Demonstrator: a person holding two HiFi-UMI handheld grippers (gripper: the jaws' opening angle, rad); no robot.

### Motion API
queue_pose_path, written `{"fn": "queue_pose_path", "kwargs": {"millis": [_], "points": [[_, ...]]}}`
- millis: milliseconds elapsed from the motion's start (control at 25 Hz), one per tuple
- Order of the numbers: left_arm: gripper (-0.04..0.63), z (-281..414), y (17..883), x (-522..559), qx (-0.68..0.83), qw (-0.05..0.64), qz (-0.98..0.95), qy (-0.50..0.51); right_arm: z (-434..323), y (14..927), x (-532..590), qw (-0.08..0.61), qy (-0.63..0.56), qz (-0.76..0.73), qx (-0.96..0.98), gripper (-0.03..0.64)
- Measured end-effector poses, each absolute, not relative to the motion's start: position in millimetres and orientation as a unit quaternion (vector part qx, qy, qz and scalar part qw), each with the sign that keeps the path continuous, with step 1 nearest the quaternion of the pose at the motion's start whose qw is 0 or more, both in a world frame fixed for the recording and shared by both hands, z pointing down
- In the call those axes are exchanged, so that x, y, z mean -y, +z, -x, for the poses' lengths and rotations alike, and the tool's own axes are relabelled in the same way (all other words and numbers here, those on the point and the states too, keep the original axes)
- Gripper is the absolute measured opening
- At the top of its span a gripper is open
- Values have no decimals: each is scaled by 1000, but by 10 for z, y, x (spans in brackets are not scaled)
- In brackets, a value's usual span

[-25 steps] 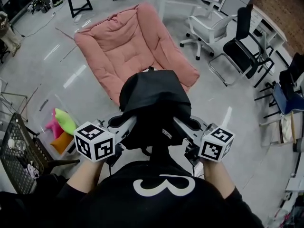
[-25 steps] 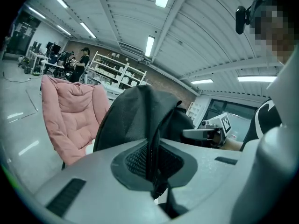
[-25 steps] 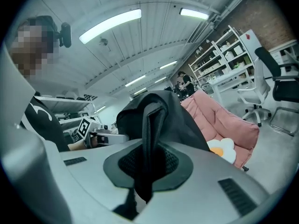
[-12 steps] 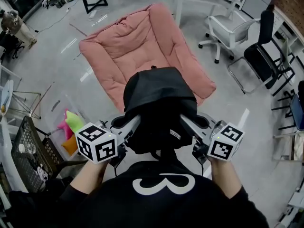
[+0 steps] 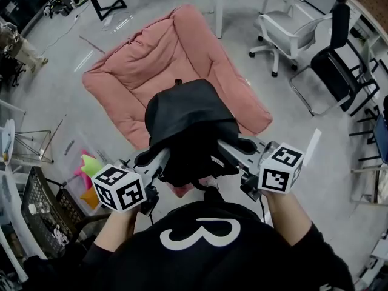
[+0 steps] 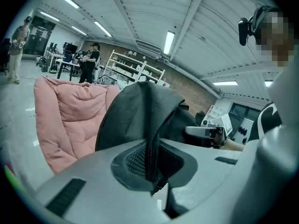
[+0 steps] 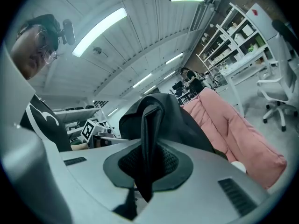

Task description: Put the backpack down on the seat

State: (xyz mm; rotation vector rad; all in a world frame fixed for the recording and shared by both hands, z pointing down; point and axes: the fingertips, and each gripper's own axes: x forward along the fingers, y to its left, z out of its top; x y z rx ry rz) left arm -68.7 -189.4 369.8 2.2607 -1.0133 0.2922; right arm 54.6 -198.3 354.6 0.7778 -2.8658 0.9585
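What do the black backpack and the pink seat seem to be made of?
The backpack looks like matte black woven synthetic fabric: it folds softly and shows a zipper. The pink seat is probably soft padded cloth, matte, with quilted stitched puffs.

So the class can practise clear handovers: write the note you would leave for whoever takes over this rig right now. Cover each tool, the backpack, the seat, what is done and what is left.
Left tool: shut on a zippered edge of the backpack.
Right tool: shut on a black strap of the backpack.
Things: the backpack hangs between both tools, over the near end of the pink seat, which lies on the floor.
Done: backpack lifted and held at the seat.
Left: lower it onto the cushion, then open both tools and pull back.
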Motion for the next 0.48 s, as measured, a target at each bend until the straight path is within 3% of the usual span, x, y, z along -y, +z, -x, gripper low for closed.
{"fn": "queue_pose_path", "kwargs": {"millis": [480], "points": [[15, 581, 3954, 2847, 446, 319, -828, 117, -592, 3788, 3155, 49, 277, -230, 932, 34]]}}
